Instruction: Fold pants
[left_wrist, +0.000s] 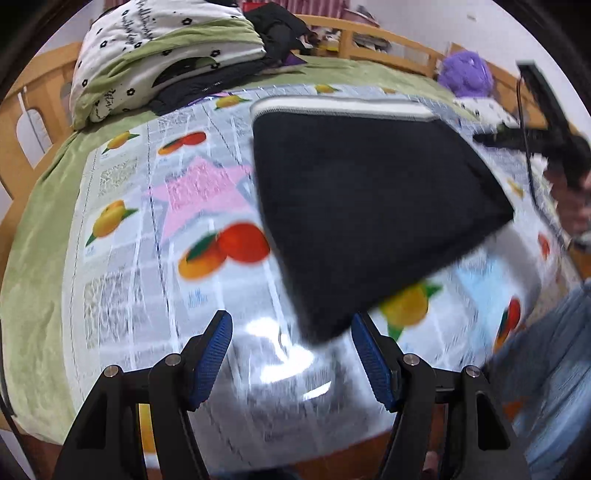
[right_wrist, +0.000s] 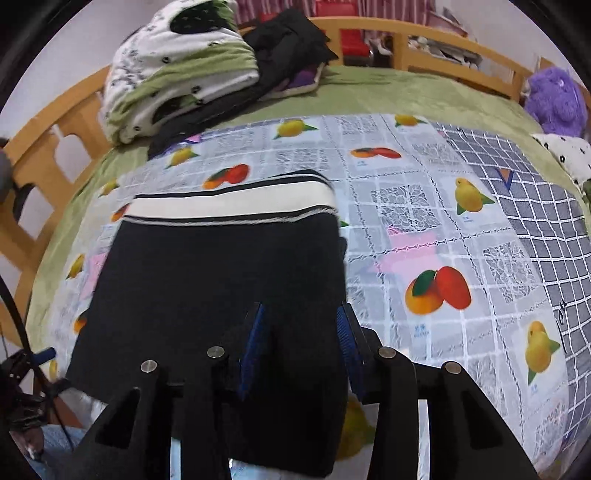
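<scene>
The black pants (left_wrist: 365, 206) with a white waistband lie folded into a square on the fruit-print cloth (left_wrist: 147, 236). In the left wrist view my left gripper (left_wrist: 291, 354) is open and empty, its blue pads just short of the fold's near corner; the view is blurred. In the right wrist view the pants (right_wrist: 221, 280) fill the left-centre, waistband at the far edge. My right gripper (right_wrist: 301, 343) is open, its blue pads straddling the near right part of the folded pants; I cannot tell whether they touch the fabric.
A pile of folded bedding and dark clothes (right_wrist: 192, 74) sits at the back left of the green bed. A purple plush toy (right_wrist: 554, 99) is at the back right. A wooden bed rail (right_wrist: 424, 40) runs behind. The person's jeans (left_wrist: 554, 369) show at right.
</scene>
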